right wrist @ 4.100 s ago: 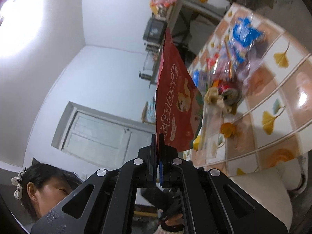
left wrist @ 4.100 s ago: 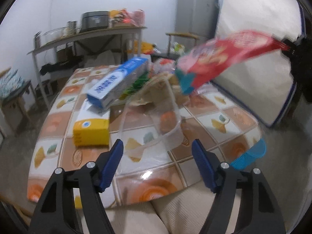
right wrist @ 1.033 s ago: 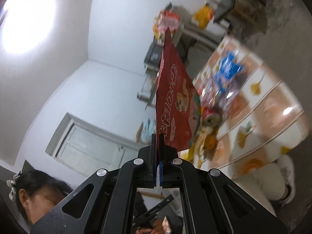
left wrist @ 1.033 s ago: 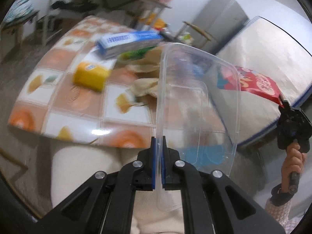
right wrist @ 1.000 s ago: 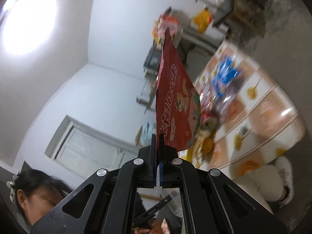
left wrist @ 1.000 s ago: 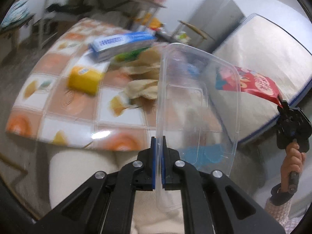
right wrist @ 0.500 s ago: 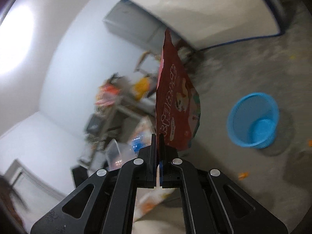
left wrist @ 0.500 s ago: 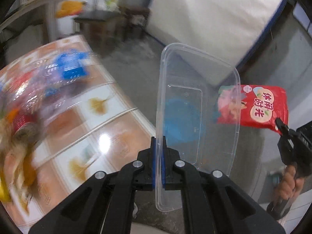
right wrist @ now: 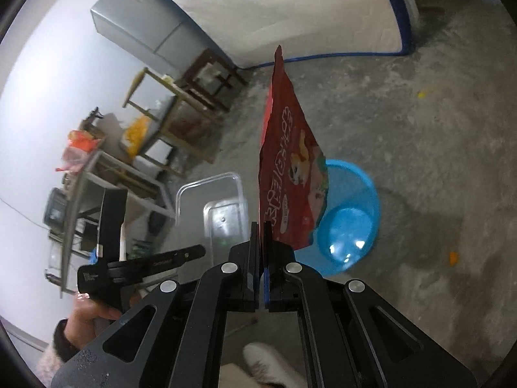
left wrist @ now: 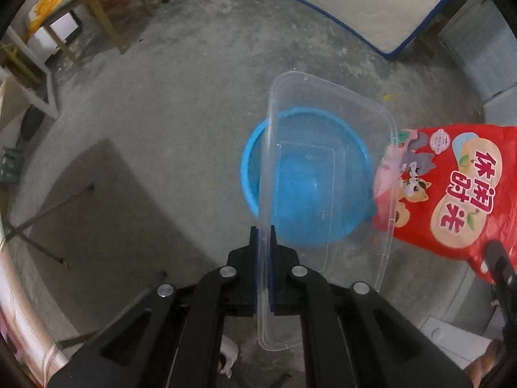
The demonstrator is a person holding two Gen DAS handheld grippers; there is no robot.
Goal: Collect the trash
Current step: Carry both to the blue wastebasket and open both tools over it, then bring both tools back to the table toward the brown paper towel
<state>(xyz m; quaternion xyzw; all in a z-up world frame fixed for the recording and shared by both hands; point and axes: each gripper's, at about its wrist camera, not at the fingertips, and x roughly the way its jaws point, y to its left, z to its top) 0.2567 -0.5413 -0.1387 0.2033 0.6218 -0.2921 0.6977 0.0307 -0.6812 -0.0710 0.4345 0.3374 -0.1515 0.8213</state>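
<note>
My left gripper is shut on the rim of a clear plastic container and holds it on edge above a round blue trash basket on the concrete floor. My right gripper is shut on the bottom edge of a red snack bag, held upright just left of the blue basket. The red bag also shows in the left wrist view, right of the container. The container shows in the right wrist view, left of the bag.
A white mattress with a blue edge leans at the far side. Wooden tables and stools and a grey fridge stand along the wall. The patterned table's edge is at the far left. My white shoe is below.
Both grippers have swung away from the patterned table and tipped down toward the floor. The blue basket now lies directly under the clear container and beside the red bag.
</note>
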